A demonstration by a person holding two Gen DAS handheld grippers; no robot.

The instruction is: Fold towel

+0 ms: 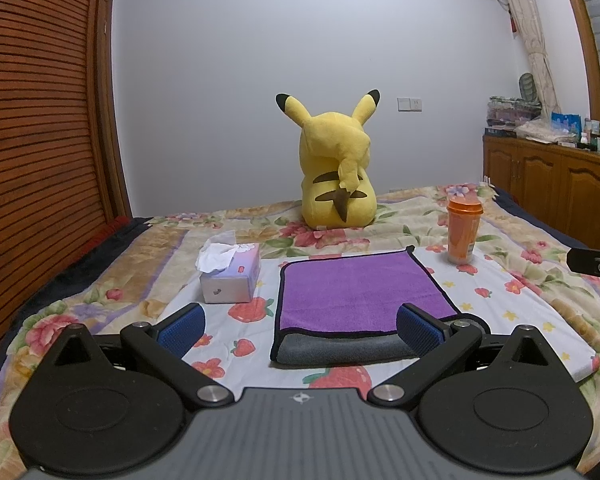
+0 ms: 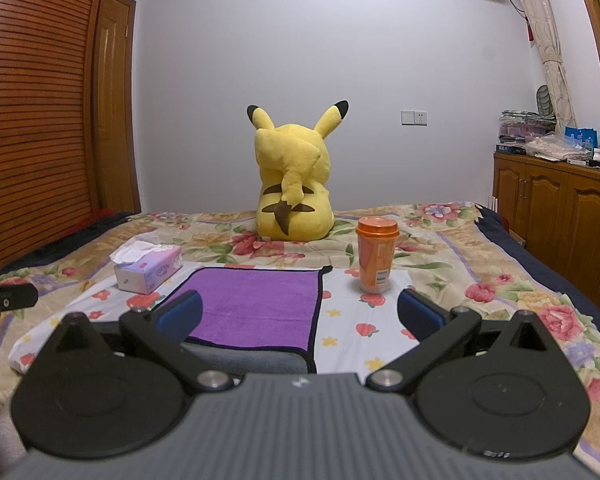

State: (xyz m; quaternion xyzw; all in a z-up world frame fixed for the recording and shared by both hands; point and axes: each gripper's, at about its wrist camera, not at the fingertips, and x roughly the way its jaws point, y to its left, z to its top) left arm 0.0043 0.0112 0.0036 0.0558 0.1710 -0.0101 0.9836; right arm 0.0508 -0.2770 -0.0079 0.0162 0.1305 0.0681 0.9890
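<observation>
A purple towel with black trim lies folded on a white strawberry-print cloth on the bed; its grey underside shows along the near fold. My left gripper is open, hovering just in front of the towel's near edge, nothing between its blue fingers. In the right wrist view the same towel lies ahead and to the left. My right gripper is open over the towel's near right corner, holding nothing.
A tissue box stands left of the towel, an orange cup at its far right. A yellow plush toy sits farther back on the floral bedspread. Wooden cabinets line the right wall.
</observation>
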